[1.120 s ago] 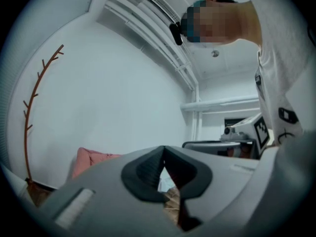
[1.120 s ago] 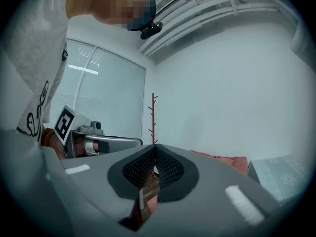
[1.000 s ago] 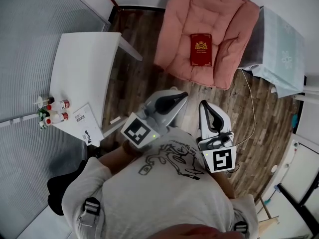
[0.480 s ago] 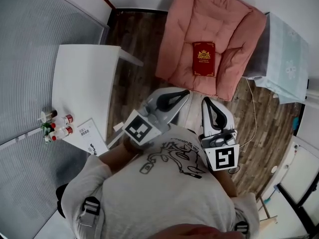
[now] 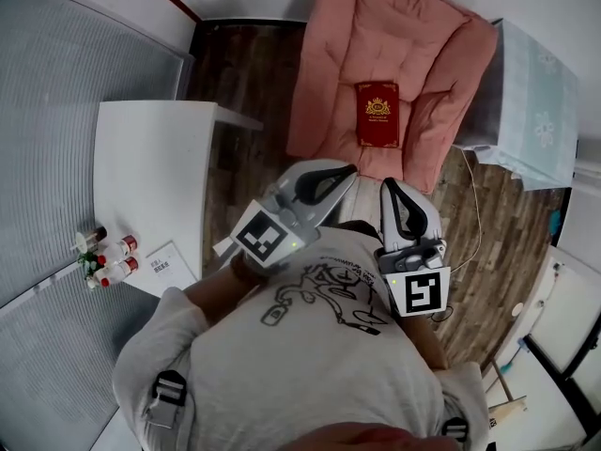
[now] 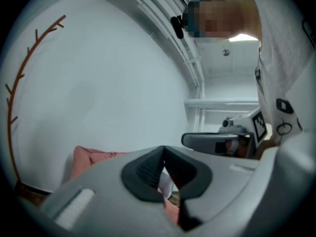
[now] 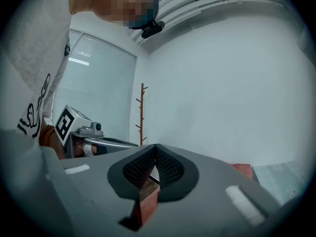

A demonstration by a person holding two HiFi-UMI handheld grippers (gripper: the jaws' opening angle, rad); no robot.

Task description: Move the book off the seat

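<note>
Left gripper point(image 5: 348, 169) and right gripper point(image 5: 387, 185) both stand nearer the seat point(image 5: 376, 45) than one second earlier. The desk point(image 5: 150, 167) lies further toward the left of the head view. The fingers point(image 6: 145, 169) of each gripper are closed on nothing and point roughly level toward the seat.

The book point(image 5: 377, 114), red, lies flat on the pink seat cushion, nearer its front edge and apart from both grippers.

Step in hand, as judged: the approach. To do it well, the fingers should open before they reach the cushion. They should come in low at a free edge of the book (the soft cushion may let the cover sink), then close over its full thickness so the pages do not fan.

Counts: one book, one seat, two grippers, one desk, three red-capped bottles point(image 5: 111, 256), one leaflet point(image 5: 172, 263).
</note>
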